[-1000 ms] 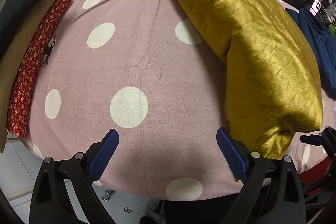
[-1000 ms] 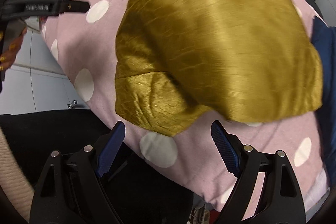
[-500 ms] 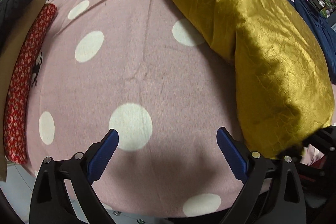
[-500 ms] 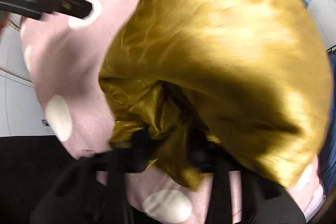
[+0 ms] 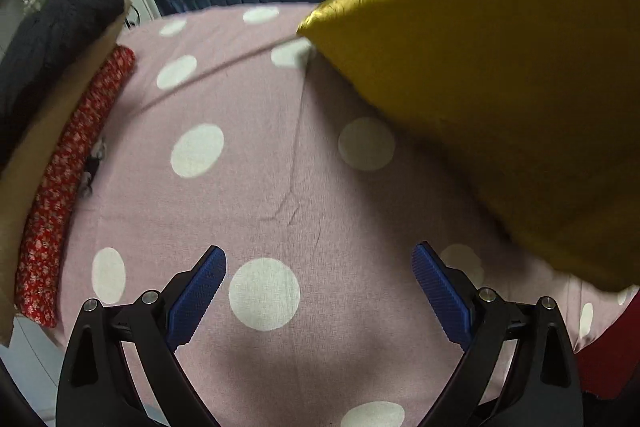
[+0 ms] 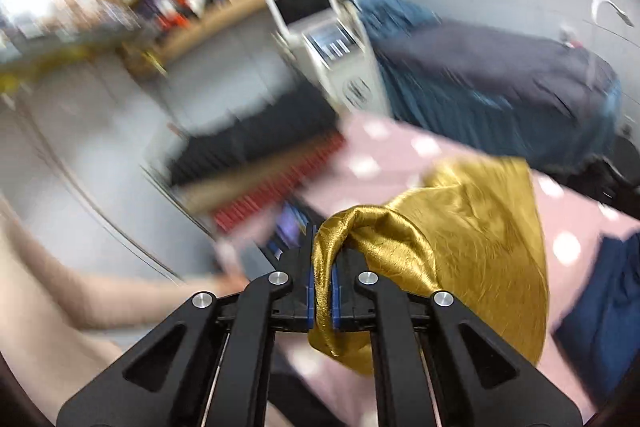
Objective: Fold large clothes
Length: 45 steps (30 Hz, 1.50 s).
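The left claw (image 5: 318, 291), black-framed with ribbed blue pads, hangs with its two fingers spread wide apart and nothing between them, pointing toward the far side. The right claw (image 6: 322, 279), of the same black and blue build, has its fingers pressed close together, pinching a bunched fold of shiny gold fabric (image 6: 460, 247) that drapes away to its right. A bare forearm (image 6: 120, 299) shows blurred at the near left of the right wrist view.
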### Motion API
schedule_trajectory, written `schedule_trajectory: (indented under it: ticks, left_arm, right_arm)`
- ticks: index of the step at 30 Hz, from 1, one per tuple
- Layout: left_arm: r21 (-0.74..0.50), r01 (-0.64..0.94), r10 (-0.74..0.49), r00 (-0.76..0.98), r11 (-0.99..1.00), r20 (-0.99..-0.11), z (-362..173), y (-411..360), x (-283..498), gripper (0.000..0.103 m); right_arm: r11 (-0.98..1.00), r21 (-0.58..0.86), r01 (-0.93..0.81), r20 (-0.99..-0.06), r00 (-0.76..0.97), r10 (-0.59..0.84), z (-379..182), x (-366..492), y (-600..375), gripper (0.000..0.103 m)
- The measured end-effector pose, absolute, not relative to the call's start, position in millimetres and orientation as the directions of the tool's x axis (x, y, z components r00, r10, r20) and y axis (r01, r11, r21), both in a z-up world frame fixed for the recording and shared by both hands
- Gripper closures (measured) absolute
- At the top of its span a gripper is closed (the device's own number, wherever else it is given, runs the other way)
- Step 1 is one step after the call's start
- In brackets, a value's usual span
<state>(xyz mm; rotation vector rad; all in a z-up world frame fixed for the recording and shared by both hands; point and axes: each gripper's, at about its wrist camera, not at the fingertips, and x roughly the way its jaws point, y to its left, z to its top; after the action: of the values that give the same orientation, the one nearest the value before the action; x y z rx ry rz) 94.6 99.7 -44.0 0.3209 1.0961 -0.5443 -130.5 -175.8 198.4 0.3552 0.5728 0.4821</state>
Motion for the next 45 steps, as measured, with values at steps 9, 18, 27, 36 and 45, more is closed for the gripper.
schedule_trajectory:
  ticks: [9, 18, 27, 36, 45]
  left_arm:
    - [-0.017, 0.472, -0.383, 0.693, 0.881, -0.611, 95.7, 115.5, 40.7, 0.006]
    - [-0.103, 0.51, -0.431, 0.584, 0.854, -0.687, 89.5, 50.9, 87.0, 0.007]
    - [0.135, 0.852, -0.325, 0.334, 0.506, -0.885, -28.9, 32.2, 4.1, 0.006]
    - [0.39, 0.895, -0.37, 0.444, 0.215, -0.816, -56.2, -21.5, -58.6, 0.006]
    - [0.419, 0.89, -0.311, 0.455, 0.18, -0.834, -81.4, -62.3, -48.3, 0.064]
  right_arm:
    - [0.746, 0.502, -0.438, 0.097, 0.885, 0.455, 361.4, -206.6, -299.7, 0.099]
    - [0.749, 0.507, 0.427, -0.54, 0.834, -0.11, 207.6, -192.5, -428.8, 0.091]
    - [0.41, 0.576, 0.707, -0.787, 0.616, 0.044, -1.0, -250.5, -438.5, 0.05]
    - [0.449, 0.652, 0.611, -0.741, 0.638, 0.209, -54.9, -235.1, -404.1, 0.036]
    - [0.665, 0.364, 0.653, -0.9, 0.43, 0.071, -114.2, -169.4, -360.9, 0.028]
